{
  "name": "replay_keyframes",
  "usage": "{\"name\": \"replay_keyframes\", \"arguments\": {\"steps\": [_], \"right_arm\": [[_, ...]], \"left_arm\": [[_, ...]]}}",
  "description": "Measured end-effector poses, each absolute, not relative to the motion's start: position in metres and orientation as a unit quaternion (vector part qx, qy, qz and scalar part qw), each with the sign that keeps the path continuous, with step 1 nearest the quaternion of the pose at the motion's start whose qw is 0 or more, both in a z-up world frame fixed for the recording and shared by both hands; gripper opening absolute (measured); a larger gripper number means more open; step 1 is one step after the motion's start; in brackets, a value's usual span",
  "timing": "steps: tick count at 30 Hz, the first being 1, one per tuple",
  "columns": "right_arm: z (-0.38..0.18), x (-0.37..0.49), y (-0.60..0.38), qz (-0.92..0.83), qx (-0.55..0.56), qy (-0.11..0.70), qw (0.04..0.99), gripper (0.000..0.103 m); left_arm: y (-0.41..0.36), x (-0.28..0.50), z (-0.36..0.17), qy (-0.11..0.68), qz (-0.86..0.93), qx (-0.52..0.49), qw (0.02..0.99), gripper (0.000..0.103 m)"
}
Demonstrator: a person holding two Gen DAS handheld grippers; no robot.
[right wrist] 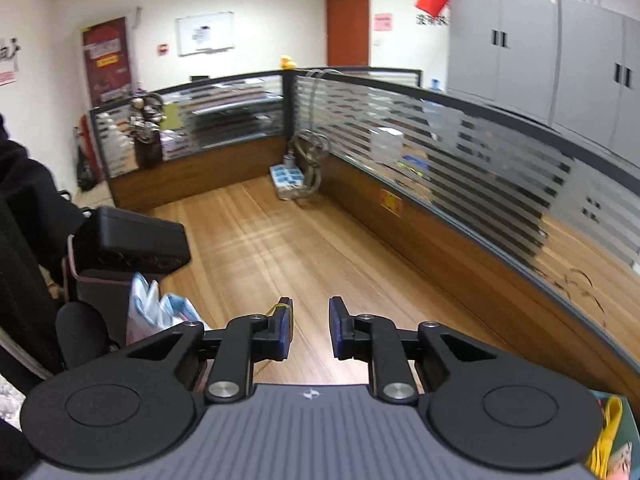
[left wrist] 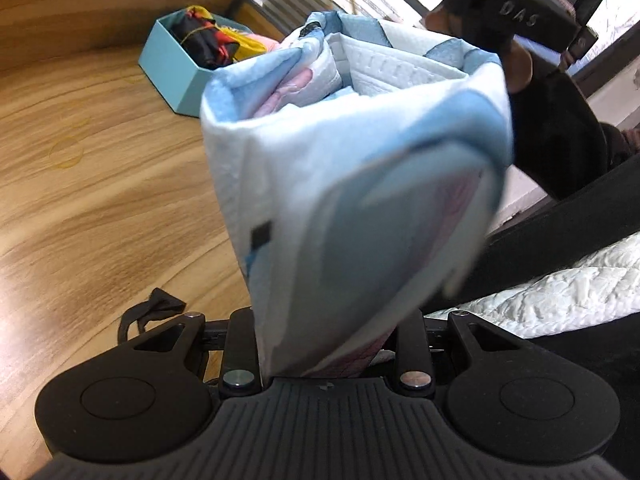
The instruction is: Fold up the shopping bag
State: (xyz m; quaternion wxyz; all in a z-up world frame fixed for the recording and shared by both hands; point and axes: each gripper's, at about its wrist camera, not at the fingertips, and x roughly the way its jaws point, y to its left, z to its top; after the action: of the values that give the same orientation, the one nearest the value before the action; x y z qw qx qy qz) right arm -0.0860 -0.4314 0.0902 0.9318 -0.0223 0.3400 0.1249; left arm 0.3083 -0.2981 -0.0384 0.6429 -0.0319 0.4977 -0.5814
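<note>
The shopping bag [left wrist: 352, 184] is a folded bundle of white, blue and pink fabric. It stands up out of my left gripper [left wrist: 326, 336], which is shut on its lower end. The bag hides the fingertips. In the right wrist view the same bag [right wrist: 160, 312] shows at the lower left, under the black body of the left gripper. My right gripper [right wrist: 310, 326] hovers above the wooden table [right wrist: 280, 248], open, with nothing between its blue pads. A yellow rubber band [right wrist: 280, 305] hangs on its left finger.
A teal box [left wrist: 176, 76] holding other folded bags sits at the back of the table [left wrist: 100, 200]. A black strap [left wrist: 156, 312] lies near the left gripper. White quilted fabric [left wrist: 560, 292] is at the right. A striped glass partition [right wrist: 440, 152] borders the desk.
</note>
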Motion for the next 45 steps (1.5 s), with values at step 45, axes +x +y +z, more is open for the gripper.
{"name": "replay_keyframes", "arguments": {"steps": [45], "right_arm": [[0.080, 0.035, -0.389, 0.541, -0.172, 0.486, 0.664, 0.052]], "left_arm": [[-0.330, 0.284, -0.020, 0.405, -0.663, 0.187, 0.600, 0.031]]}}
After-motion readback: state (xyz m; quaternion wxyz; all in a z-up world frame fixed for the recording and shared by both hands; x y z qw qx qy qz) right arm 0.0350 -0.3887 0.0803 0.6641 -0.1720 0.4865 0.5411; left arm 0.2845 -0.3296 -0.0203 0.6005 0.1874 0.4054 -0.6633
